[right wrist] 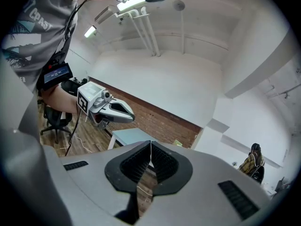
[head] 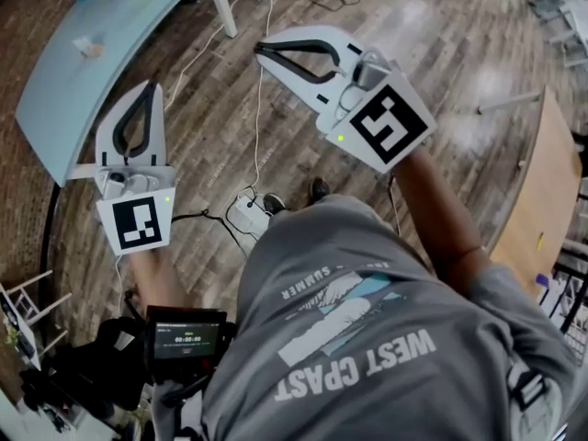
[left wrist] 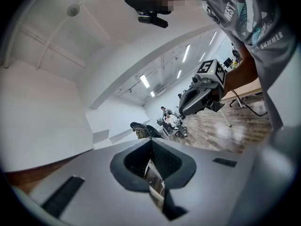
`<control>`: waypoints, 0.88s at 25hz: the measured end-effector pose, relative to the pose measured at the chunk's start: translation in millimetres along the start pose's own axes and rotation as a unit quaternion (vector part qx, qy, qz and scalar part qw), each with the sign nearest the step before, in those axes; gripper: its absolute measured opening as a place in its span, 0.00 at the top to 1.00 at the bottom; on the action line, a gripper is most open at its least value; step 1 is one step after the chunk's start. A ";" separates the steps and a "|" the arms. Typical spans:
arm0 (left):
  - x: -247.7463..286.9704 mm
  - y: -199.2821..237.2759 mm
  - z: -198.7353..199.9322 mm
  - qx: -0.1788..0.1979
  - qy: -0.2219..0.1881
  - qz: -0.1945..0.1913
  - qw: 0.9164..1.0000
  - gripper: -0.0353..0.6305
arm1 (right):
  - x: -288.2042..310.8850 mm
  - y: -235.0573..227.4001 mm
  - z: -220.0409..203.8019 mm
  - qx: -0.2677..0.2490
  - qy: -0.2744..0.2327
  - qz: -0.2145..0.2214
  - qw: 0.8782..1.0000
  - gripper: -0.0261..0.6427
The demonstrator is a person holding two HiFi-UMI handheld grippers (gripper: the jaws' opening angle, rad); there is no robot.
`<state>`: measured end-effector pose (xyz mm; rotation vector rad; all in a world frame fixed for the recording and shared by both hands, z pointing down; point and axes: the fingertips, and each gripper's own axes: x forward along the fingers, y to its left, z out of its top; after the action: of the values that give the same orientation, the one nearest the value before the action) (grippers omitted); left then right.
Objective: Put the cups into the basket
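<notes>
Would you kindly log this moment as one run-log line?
task: not under way | left gripper: shut, empty | right gripper: shut, empty | both: over floor | cups, basket: not in view

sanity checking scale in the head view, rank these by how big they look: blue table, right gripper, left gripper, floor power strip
1. blue table
2. right gripper
3. left gripper: looks smaller than the right one, but that one may simply be held nearer the camera
4. power strip

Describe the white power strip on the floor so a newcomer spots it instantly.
On the wood floor, find the person's shoes. Just left of them lies the power strip. It is the one white block among the thin cables that run to it.
</notes>
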<state>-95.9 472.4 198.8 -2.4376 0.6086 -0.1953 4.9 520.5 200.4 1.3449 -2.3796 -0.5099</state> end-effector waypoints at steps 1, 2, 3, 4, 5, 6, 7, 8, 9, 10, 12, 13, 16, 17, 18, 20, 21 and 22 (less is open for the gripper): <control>0.3 -0.1 0.0 0.001 -0.001 -0.001 1.000 0.95 | -0.3 0.2 0.1 -0.002 0.001 0.000 1.000 0.94; 0.8 0.3 -0.6 0.000 -0.001 -0.002 1.000 0.95 | 0.0 0.2 0.0 -0.002 0.003 -0.001 1.000 0.94; 1.1 1.1 -1.9 0.000 -0.001 -0.003 1.000 0.95 | 0.9 0.3 -0.2 -0.002 0.006 -0.003 1.000 0.94; 1.1 2.3 -3.4 0.001 -0.001 -0.005 1.000 0.95 | 2.3 0.6 -0.5 -0.002 0.008 -0.004 1.000 0.94; 0.6 3.6 -5.2 0.001 0.000 -0.006 1.000 0.94 | 4.3 1.3 -0.5 -0.002 0.010 -0.005 1.000 0.94; -0.4 5.2 -7.1 0.000 0.001 -0.007 1.000 0.94 | 6.7 2.2 -0.5 -0.001 0.012 -0.005 1.000 0.94; -1.4 7.2 -9.1 -0.002 0.002 -0.007 1.000 0.95 | 9.7 3.1 -0.4 0.001 0.013 -0.004 1.000 0.94; -2.0 9.6 -11.2 -0.005 0.001 -0.007 1.000 0.95 | 13.1 3.6 -0.2 0.003 0.014 -0.004 1.000 0.94; -2.0 12.3 -13.8 -0.007 0.000 -0.007 1.000 0.95 | 17.0 3.7 -0.2 0.004 0.014 -0.004 1.000 0.94; -1.6 15.0 -16.9 -0.009 0.000 -0.007 1.000 0.95 | 21.2 3.5 -0.7 0.004 0.015 -0.003 1.000 0.94; 0.5 19.8 -24.6 -0.012 0.000 -0.009 1.000 0.94 | 29.8 2.6 -3.3 0.006 0.017 -0.004 1.000 0.94; 1.5 21.7 -28.3 -0.012 0.000 -0.011 1.000 0.94 | 33.6 2.2 -5.1 0.007 0.018 -0.005 1.000 0.94; 0.4 24.7 -34.7 -0.010 -0.002 -0.015 1.000 0.95 | 39.6 3.4 -7.1 0.012 0.022 -0.011 1.000 0.94; -1.1 25.1 -35.2 -0.009 -0.003 -0.016 1.000 0.95 | 40.2 4.5 -6.1 0.014 0.022 -0.013 1.000 0.94; -2.7 25.6 -35.2 -0.010 -0.005 -0.017 1.000 0.95 | 40.4 5.7 -4.9 0.014 0.022 -0.016 1.000 0.94; -4.4 26.5 -35.4 -0.014 -0.010 -0.017 1.000 0.95 | 40.5 7.1 -3.6 0.015 0.023 -0.021 0.999 0.94; -3.8 26.7 -35.8 -0.017 -0.013 -0.018 1.000 0.95 | 40.7 7.1 -4.2 0.016 0.024 -0.023 0.999 0.94; -2.4 26.2 -36.7 -0.019 -0.015 -0.019 1.000 0.95 | 41.1 6.4 -5.8 0.017 0.025 -0.024 0.999 0.94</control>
<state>-118.1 435.6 212.6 -2.4846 0.5588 -0.1644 -16.9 487.3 213.8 1.4169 -2.3297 -0.4448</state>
